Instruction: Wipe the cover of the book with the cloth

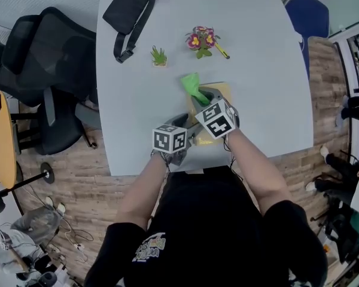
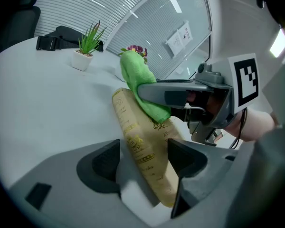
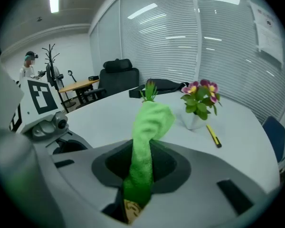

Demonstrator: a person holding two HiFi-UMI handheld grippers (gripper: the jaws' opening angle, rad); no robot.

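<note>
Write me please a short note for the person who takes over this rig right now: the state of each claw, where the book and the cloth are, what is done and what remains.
Left claw: shut on the near end of the book, holding it steady.
Right claw: shut on the green cloth, whose free end sticks out ahead.
Position: both are over the near side of the table. The cloth is pressed on the far part of the book's tan cover.
Done: book held, cloth gripped and on the cover. How much is already wiped cannot be told.
Left: stroke the cloth across the rest of the cover, then release both.
</note>
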